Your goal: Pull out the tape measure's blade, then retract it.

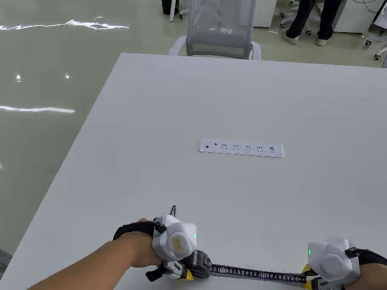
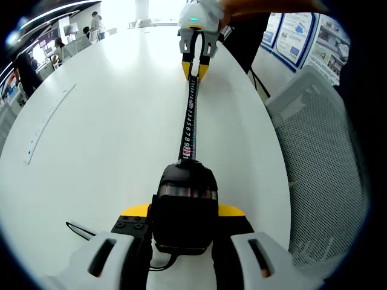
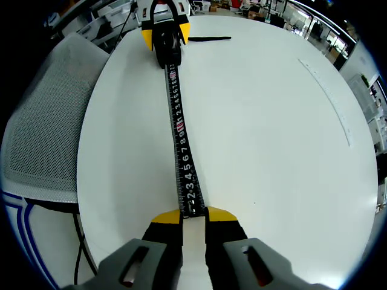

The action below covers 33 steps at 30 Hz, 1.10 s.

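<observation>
Jaws on case (image 2: 184, 205) and crosswise blade (image 3: 179, 121)

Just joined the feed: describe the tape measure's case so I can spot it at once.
On the white table, go to the near edge, this side of the white power strip. There the left tool clamps the tape measure case, a black boxy body. It is the one dark block there, with the black numbered blade running from it to the right tool.
</observation>
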Tool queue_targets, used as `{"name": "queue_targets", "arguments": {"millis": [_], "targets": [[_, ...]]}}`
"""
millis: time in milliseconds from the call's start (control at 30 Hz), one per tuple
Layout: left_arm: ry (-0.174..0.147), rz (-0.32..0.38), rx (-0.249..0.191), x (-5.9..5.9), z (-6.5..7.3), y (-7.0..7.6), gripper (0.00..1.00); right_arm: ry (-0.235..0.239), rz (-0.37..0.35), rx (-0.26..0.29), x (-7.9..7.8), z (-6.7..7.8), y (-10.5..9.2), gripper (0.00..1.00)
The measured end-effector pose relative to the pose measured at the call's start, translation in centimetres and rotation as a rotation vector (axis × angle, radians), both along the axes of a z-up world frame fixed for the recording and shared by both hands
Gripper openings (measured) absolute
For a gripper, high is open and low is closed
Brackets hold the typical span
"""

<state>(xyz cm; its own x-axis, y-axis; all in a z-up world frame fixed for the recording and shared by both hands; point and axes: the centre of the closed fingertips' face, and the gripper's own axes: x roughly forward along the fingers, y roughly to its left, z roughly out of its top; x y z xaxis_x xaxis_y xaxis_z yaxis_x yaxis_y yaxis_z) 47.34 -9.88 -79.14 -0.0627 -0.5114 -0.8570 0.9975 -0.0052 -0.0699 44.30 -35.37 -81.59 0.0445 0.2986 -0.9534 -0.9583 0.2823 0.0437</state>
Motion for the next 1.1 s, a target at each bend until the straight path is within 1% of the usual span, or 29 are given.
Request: {"name": "queue_targets", "arguments": {"millis": [200,300,533,733,967,1000,1033,1067,1100], "targets": [[0.002,-0.001,-0.001,0.00,0.04,0.03,0.34,-0.001,0.001,0.001,-0.02,0.10,0.16,0.12],[0.001,-0.001,-0.002,0.00,0.05,0.00,0.34,0.001,-0.016,0.006,0.05,0.06,0.13,0.12],[-0.001,-0.004,-0.001,-0.02,0.05,-0.02,0.34,-0.008,-0.043,0.050,-0.05,0.10,0.11,0.13],[-0.001,-0.006,-0.002,0.01,0.01,0.03,0.34,-0.009,-0.007,0.029,-0.06,0.05,0.28,0.14],[-0.001,-0.008,-0.006,-0.03,0.02,-0.01,0.34,-0.028,0.023,0.038,-0.26,0.09,0.25,0.15],[-0.001,-0.008,-0.006,-0.04,0.02,-0.02,0.34,-0.032,0.018,0.041,-0.23,0.23,0.32,0.15],[-0.001,-0.008,-0.007,-0.02,0.01,-0.01,0.34,-0.041,-0.017,0.066,0.03,0.33,0.76,0.16],[-0.001,-0.008,-0.007,0.00,0.01,-0.01,0.34,-0.035,-0.024,0.049,0.18,0.26,0.44,0.16],[-0.002,-0.008,-0.007,-0.01,0.01,-0.02,0.34,-0.039,-0.020,0.046,0.18,0.27,0.42,0.17]]}}
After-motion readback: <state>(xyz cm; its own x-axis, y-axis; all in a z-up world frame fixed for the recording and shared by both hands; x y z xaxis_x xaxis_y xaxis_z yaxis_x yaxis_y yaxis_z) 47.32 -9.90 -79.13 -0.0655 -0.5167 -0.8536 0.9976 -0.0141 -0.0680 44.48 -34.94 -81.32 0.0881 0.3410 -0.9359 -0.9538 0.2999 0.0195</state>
